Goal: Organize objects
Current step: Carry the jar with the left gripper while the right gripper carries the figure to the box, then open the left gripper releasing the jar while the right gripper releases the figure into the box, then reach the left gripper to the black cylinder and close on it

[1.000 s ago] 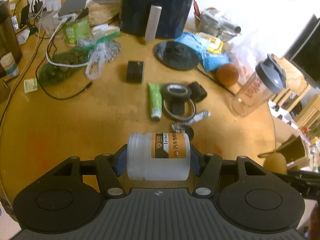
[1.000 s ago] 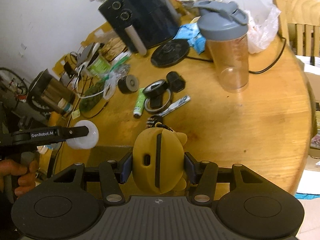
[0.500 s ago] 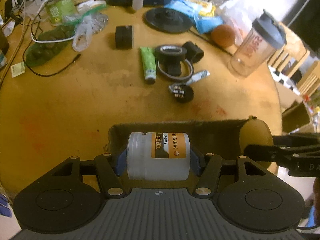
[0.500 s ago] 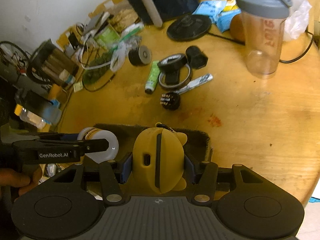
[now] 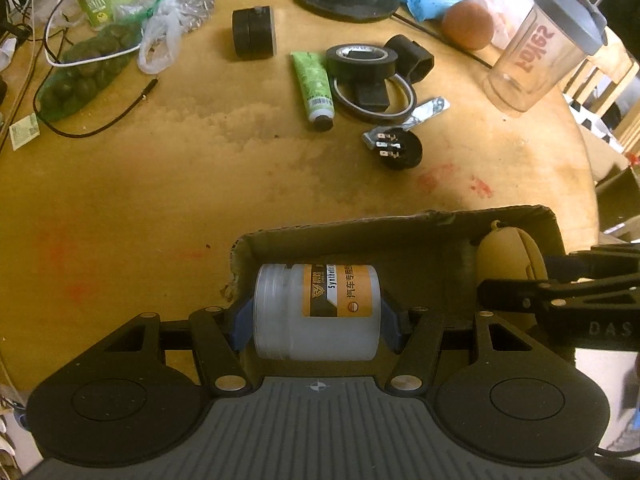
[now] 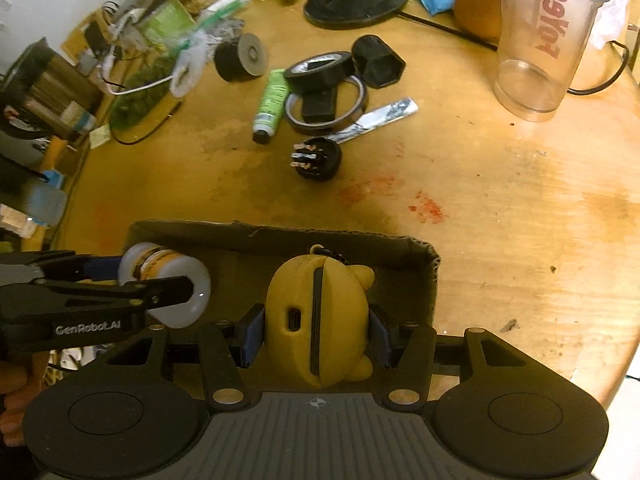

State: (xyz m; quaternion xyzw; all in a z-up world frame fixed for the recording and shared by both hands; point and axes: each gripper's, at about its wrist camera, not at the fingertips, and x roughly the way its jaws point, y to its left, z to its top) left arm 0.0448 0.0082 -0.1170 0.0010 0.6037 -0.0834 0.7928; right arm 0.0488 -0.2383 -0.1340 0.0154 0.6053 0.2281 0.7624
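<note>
My left gripper (image 5: 316,316) is shut on a white plastic jar (image 5: 316,312) with an orange and black label, held sideways over the left end of an open cardboard box (image 5: 400,228) at the table's near edge. My right gripper (image 6: 316,332) is shut on a yellow silicone case (image 6: 316,320) with a charging port, over the right end of the same box (image 6: 280,236). Each view shows the other tool: the jar (image 6: 168,284) at left in the right wrist view, the yellow case (image 5: 508,256) at right in the left wrist view.
On the round wooden table (image 5: 200,184) lie a green tube (image 5: 312,84), black tape rolls (image 5: 360,60), a black plug (image 5: 396,148), a foil sachet (image 6: 376,120), a black wheel (image 5: 254,34), a shaker bottle (image 5: 540,56), an orange (image 5: 466,26) and cables with bags at the far left.
Both grippers have sunk toward the box with their loads. The box came into view and now lies under both; the right gripper also moved closer to the left one.
</note>
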